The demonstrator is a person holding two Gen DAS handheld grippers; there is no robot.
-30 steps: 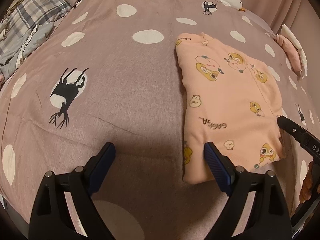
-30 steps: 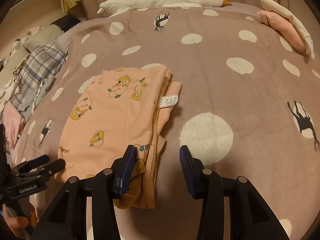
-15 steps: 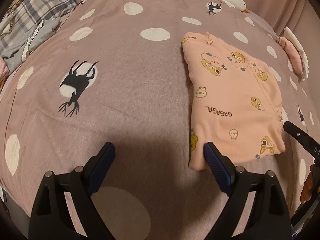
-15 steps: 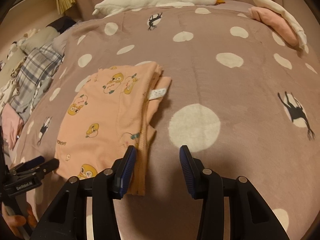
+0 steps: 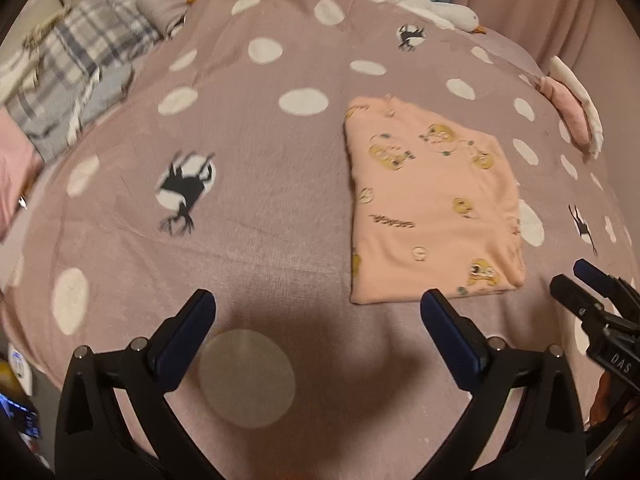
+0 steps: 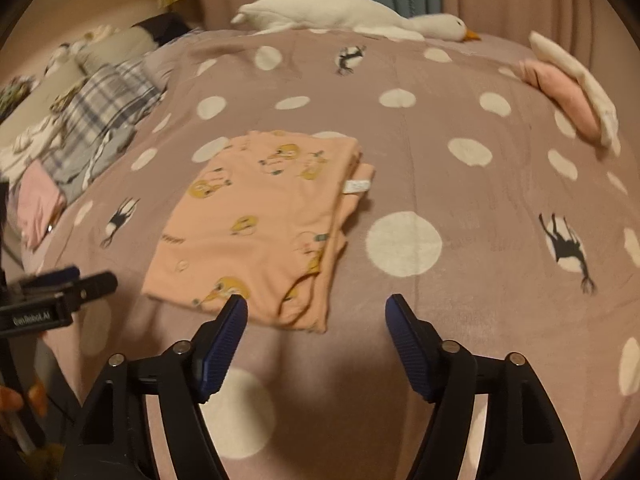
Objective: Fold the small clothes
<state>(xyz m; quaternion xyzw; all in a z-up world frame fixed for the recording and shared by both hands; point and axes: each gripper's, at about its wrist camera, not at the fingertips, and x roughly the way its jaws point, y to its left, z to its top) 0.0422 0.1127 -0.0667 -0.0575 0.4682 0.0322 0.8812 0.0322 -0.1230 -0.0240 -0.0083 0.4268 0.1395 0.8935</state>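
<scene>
The folded peach cotton garment with yellow cartoon prints (image 5: pixel 432 208) lay flat on the dotted mauve bedspread (image 5: pixel 248 208), ahead between both tools. The left tool (image 5: pixel 316 320) and right tool (image 6: pixel 316 320) were opening, nothing between their jaws; the right stood nearer its layered edge.

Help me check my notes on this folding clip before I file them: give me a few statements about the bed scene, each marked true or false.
1. The peach garment lies folded flat on the spotted bedspread. True.
2. The left hand-held gripper is clamped on the garment. False: its jaws are opening, with nothing between them but bedspread.
3. A white plush goose lies along the far edge of the bed. True.
4. The right hand-held gripper holds the garment's white label. False: its jaws are opening and clear of the cloth, with the label farther up the garment's right edge.
5. A plaid cloth lies on top of the folded garment. False: it lies in a pile at the left side, apart from it.
</scene>
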